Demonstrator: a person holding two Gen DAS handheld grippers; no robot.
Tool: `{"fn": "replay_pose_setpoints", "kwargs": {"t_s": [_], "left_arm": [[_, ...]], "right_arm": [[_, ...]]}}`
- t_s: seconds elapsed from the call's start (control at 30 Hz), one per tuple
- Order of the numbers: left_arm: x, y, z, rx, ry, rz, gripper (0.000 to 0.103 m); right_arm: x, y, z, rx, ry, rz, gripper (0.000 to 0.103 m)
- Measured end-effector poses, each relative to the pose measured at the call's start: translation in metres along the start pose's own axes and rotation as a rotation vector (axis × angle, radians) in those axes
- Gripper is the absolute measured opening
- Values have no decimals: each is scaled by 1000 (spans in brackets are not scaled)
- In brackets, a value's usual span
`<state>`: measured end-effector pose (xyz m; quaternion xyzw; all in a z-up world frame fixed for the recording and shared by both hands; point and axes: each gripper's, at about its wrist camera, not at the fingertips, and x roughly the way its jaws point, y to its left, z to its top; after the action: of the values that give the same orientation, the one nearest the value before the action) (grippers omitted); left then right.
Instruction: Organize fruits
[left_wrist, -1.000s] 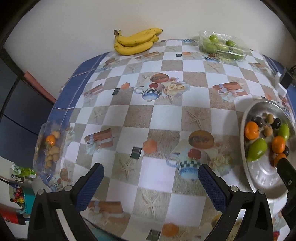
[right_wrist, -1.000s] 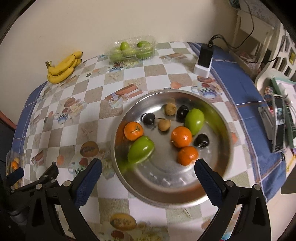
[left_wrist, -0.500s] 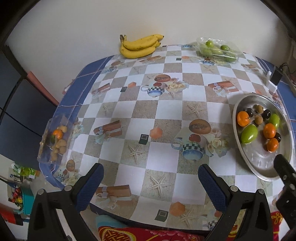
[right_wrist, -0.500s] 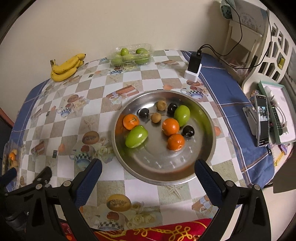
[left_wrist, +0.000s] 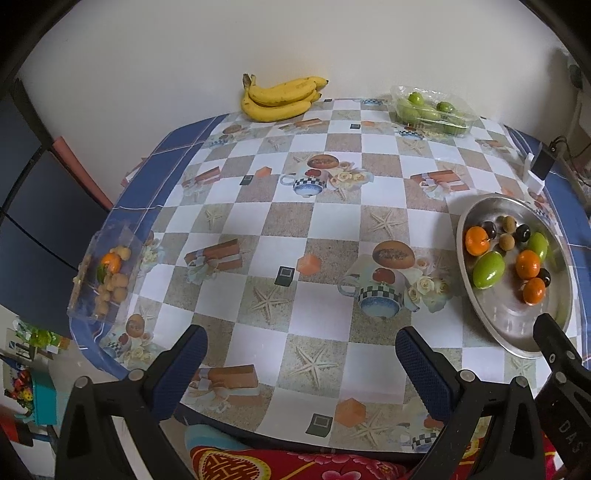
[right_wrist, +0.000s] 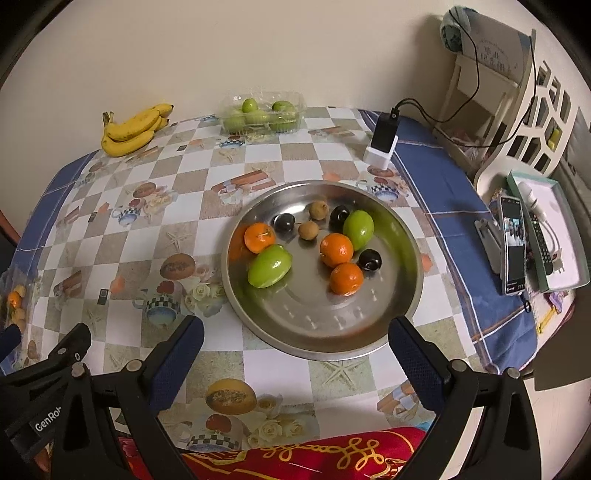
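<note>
Nearest, the right gripper (right_wrist: 295, 345) hangs wide open and empty just short of the round steel tray (right_wrist: 406, 295), which lies ahead between its blue-padded fingers (right_wrist: 177, 354). On the tray sit three small oranges (right_wrist: 336, 249), two glossy green fruits (right_wrist: 269, 266), three dark plums (right_wrist: 369, 259) and two brown longans (right_wrist: 308, 229) — mostly apart. The left gripper (left_wrist: 299, 363), likewise spread with nothing held, hovers over bare checkered tablecloth (left_wrist: 295, 221); the tray lies off to its right. Both views take in more of the table than a second ago — the grippers have drawn back. Farther off, a yellow banana bunch (right_wrist: 135, 127) and a clear plastic box of green fruit (right_wrist: 264, 112) rest by the wall. At the left table edge, a clear packet of small fruit (left_wrist: 107, 273) is hard to make out.
</note>
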<state>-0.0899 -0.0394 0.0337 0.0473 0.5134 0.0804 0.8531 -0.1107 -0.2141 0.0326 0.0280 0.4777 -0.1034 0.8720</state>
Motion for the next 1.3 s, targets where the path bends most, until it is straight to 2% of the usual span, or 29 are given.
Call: {"fn": "replay_pose_setpoints", "kwargs": {"t_s": [0.6,1.3], "left_arm": [[-4,-2,0,3,-28,17,103],[-1,0,-1,-15,-12,6,103]], "right_arm": [[2,-4,1,8,8,8,100],[3,-4,1,16,8,24,100]]}}
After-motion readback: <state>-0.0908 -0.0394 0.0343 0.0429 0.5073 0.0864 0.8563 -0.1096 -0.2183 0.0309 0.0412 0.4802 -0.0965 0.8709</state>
